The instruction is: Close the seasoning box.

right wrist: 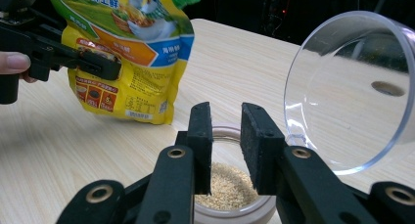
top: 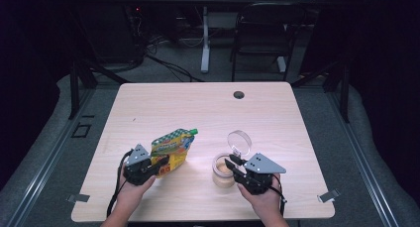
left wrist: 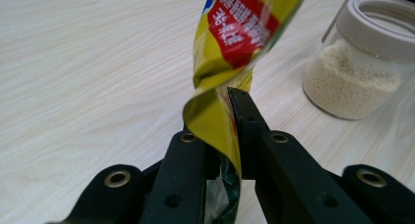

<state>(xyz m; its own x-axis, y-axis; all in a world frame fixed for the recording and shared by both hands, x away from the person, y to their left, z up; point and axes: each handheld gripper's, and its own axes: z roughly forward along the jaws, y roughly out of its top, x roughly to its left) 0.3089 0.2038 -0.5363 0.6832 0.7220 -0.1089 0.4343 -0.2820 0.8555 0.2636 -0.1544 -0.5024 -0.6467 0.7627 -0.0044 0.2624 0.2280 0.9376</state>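
A yellow printed pouch (top: 173, 146) with a green cap (top: 193, 132) hangs tilted above the table, cap pointing up and to the right. My left gripper (top: 161, 165) is shut on its lower corner; the crumpled foil (left wrist: 215, 121) is pinched between the jaws of the left gripper (left wrist: 218, 117). To the right stands a small jar (top: 223, 176) of pale grains (right wrist: 227, 187), with its clear lid (top: 239, 141) flipped open and standing up behind it. My right gripper (top: 231, 161) reaches over the jar's mouth, and in its own view the right gripper (right wrist: 226, 111) has a gap between its pads.
The pale wooden table (top: 198, 103) has a round cable hole (top: 238, 94) near its far edge. A black chair (top: 262, 28) and a desk leg stand on the floor beyond. The pouch (right wrist: 132, 53) hangs to the left of the jar's lid (right wrist: 352, 92).
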